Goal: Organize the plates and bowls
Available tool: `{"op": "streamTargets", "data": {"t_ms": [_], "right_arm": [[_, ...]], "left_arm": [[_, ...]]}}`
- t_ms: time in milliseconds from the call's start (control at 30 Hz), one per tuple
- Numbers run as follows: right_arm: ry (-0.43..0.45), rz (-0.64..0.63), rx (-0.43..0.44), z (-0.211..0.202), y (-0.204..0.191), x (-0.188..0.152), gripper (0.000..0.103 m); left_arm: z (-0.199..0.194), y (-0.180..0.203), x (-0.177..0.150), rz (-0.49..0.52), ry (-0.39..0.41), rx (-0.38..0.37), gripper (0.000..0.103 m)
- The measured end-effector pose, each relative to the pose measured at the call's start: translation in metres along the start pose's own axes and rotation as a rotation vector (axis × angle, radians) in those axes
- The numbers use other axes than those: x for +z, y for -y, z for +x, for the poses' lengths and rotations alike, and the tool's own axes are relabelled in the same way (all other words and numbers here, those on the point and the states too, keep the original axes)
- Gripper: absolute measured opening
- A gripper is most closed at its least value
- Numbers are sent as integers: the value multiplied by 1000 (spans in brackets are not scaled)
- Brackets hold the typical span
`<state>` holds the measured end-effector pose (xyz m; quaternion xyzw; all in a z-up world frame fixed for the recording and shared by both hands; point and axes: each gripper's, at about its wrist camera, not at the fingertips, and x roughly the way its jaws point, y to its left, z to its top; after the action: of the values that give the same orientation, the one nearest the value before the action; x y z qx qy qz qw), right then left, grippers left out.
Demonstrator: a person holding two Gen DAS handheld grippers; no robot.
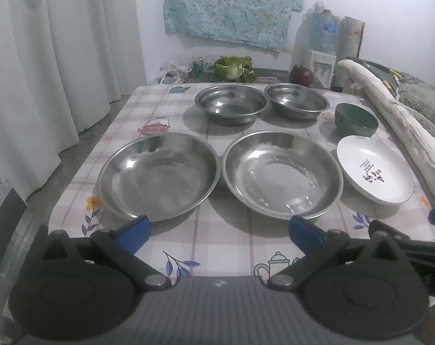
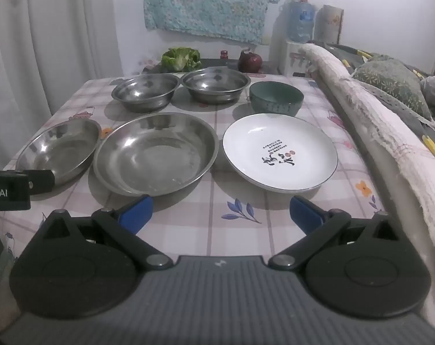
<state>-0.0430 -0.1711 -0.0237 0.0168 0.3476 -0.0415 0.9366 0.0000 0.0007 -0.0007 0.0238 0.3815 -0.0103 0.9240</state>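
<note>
Checked-cloth surface (image 2: 211,210) carries steel pans, a green bowl (image 2: 276,99) and a white plate (image 2: 279,156); curtain (image 1: 45,72) left. Both tongs, left (image 1: 219,234) and right (image 2: 221,214), spread, empty.

- The counter (image 2: 237,230), under a checked cloth, is carrying everything.
- Two steel plates (image 1: 160,176) (image 1: 282,174) and a white plate (image 2: 279,155) are lying in front.
- Two steel bowls (image 2: 145,92) (image 2: 216,84) and a green bowl (image 2: 276,97) are sitting behind.

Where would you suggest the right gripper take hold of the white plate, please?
On its near rim, coming in low from the table's front edge. The white plate lies flat, too wide to span, but its raised, flared rim faces the open right gripper, so one finger could probably slip under the lip and one over it.
</note>
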Motion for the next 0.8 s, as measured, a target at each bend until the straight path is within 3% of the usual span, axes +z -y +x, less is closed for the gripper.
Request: {"op": "streamTargets", "data": {"t_ms": [800], "right_arm": [[10, -23, -27, -12, 4, 3, 102]], "left_arm": [[-3, 12, -12, 35, -54, -54, 103]]}}
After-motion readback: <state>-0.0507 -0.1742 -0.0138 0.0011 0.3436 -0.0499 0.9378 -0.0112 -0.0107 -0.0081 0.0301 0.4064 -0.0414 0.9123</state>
